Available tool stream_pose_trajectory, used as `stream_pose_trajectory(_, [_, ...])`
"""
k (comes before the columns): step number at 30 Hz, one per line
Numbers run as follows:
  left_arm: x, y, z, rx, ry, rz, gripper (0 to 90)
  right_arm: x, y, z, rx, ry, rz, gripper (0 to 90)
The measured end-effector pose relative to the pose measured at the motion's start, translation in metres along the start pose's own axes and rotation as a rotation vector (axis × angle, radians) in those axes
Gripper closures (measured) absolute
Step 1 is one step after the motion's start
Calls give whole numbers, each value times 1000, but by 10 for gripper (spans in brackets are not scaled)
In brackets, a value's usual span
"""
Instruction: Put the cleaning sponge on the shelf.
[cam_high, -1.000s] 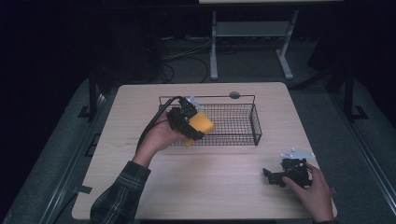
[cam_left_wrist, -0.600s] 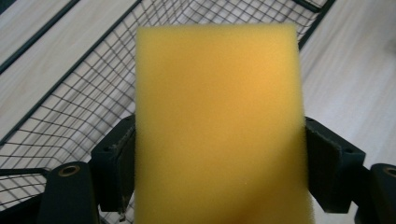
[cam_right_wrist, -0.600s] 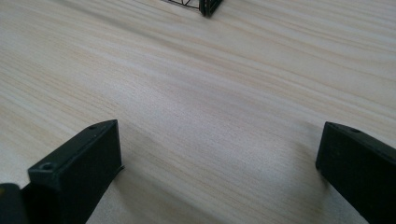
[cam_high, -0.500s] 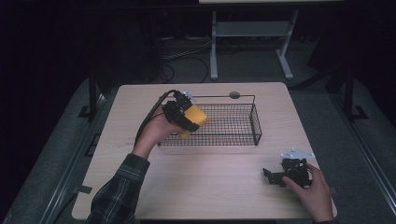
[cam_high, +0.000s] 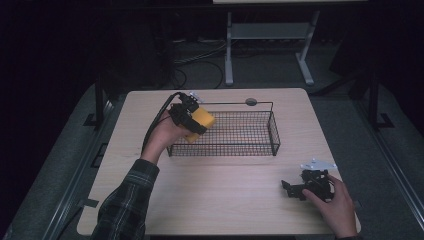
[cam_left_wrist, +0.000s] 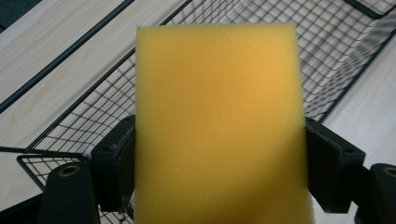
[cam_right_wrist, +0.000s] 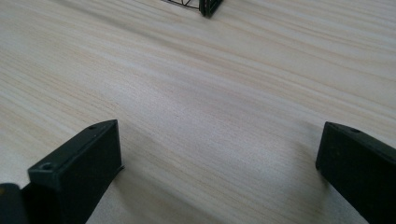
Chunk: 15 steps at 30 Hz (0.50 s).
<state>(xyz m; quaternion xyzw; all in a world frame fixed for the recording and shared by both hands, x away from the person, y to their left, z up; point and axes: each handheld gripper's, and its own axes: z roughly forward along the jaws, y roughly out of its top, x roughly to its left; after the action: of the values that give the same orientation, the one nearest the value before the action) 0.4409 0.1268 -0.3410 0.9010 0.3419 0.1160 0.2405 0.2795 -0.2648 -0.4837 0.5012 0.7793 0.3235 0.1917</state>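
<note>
The yellow sponge (cam_left_wrist: 217, 126) sits between the two jaws of the left gripper (cam_high: 189, 120), one flat side against each pad, so the gripper is clamped on the sponge. In the left gripper view the sponge rises from 6 o'clock toward 12 o'clock, with a jaw pad at 9 o'clock and another at 3 o'clock of it. In the high view the sponge (cam_high: 199, 123) projects from the gripper toward 4 o'clock and hangs over the left end of the wire basket (cam_high: 270, 131), above its rim. The left hand (cam_high: 162, 140) lies at 7 o'clock of the sponge.

The basket stands on the wooden table (cam_high: 220, 200), at roughly 12 o'clock of the table's centre. The right gripper (cam_high: 300, 187) rests on the table at 4 o'clock of the basket, well apart from the sponge. In the right gripper view its jaws stand wide apart with bare table (cam_right_wrist: 210, 107) between them.
</note>
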Motion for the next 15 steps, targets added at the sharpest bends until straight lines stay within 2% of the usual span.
stream_pose_trajectory(9, [14, -2, 10, 7, 16, -44, 228, 0, 0, 0, 0, 0, 0, 0])
stream_pose_trajectory(15, [21, -3, 19, 30, 38, -66, 227, 0, 0, 0, 0, 0, 0, 0])
